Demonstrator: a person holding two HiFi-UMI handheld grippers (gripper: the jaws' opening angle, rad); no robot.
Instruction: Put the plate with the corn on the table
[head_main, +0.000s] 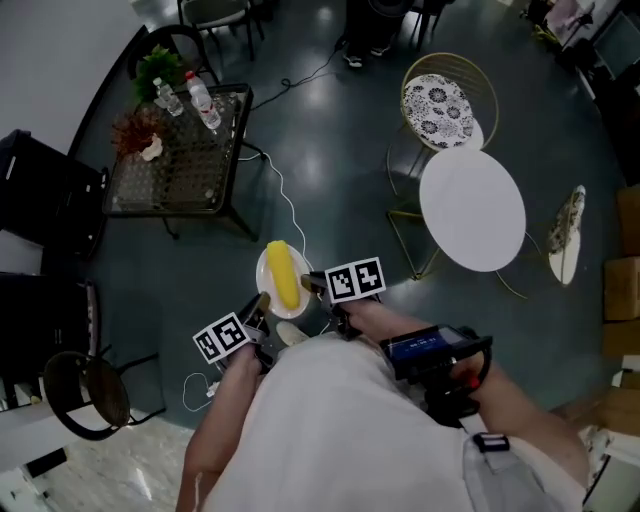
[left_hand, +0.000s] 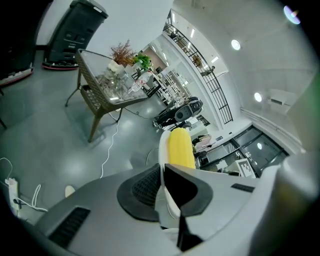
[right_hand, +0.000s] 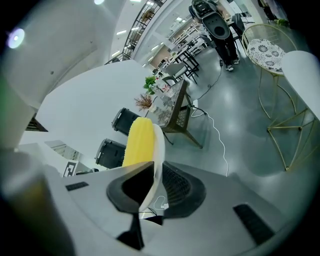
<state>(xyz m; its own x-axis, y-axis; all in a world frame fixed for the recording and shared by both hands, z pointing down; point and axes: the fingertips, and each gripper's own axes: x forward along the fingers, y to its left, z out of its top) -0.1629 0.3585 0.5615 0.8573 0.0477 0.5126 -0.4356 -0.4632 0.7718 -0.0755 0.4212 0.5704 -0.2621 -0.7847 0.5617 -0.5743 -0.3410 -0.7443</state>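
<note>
The left gripper (left_hand: 161, 189) has its jaws nearly together, pinched on the near-left rim of the plate (left_hand: 162, 145), whose thin white edge runs between the dark ribbed pads (left_hand: 144, 187); the right gripper (right_hand: 151, 187) is clamped the same way on the plate's near-right rim. The plate is small, round, white and shallow. On it lies the corn (head_main: 284, 275), a single bright yellow ridged cob, set lengthwise from near to far and covering most of the plate. Plate and cob are up in the air above the grey floor (head_main: 330, 170), just in front of the person, well apart from the round white table (head_main: 472, 208) at the far right and the glass table (head_main: 180, 160) at the far left
</note>
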